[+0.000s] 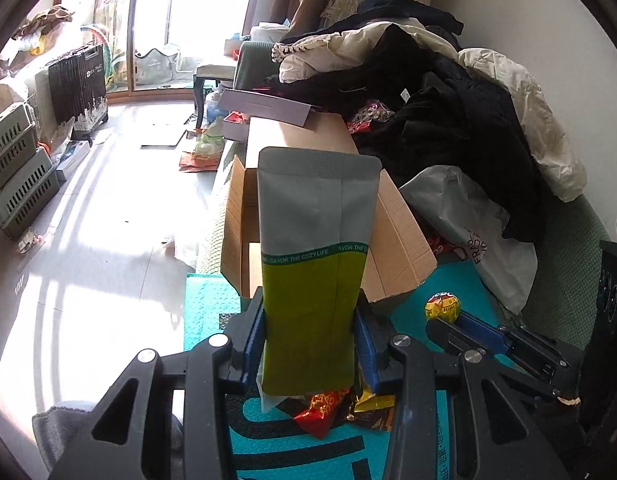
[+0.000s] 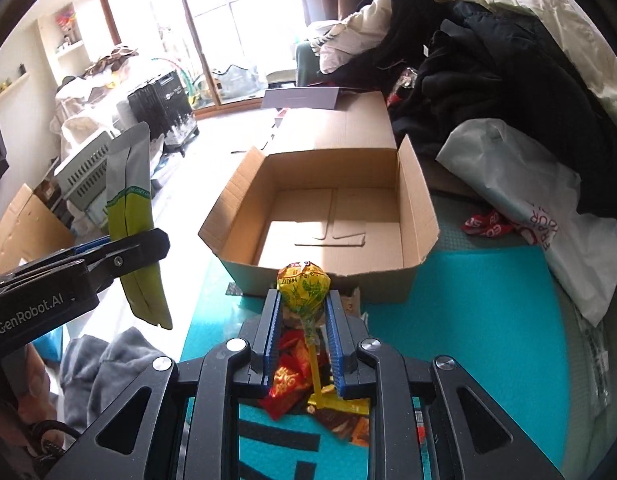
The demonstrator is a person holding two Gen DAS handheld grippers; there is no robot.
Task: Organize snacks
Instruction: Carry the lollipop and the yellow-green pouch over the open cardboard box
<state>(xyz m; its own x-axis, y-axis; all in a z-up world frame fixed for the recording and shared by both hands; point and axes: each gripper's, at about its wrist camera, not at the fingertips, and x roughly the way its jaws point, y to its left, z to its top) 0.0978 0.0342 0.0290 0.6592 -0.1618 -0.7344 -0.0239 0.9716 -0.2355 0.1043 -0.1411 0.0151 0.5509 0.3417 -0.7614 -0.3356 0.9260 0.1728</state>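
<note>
Two snacks are held up at once: the left tool [image 1: 310, 344] pinches a green and grey pouch [image 1: 314, 264], the right tool [image 2: 302, 332] pinches a lollipop [image 2: 304, 286]. Next, I think, both go forward over the empty box [image 2: 418, 196] at frame centre, then release.

"GenRobot.AI" on left gripper [image 2: 120, 256]

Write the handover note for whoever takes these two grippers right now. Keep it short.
Left gripper: shut on the tall grey-and-green pouch, held upright, off the mat.
Right gripper: shut on the yellow-wrapped lollipop, head forward, also lifted.
Cardboard box: open just ahead, nothing inside it.
Loose snack packets: in a heap on the teal mat below the grippers.
Done: both items picked up.
Left: likely put both in the box, then fetch the heap.
</note>
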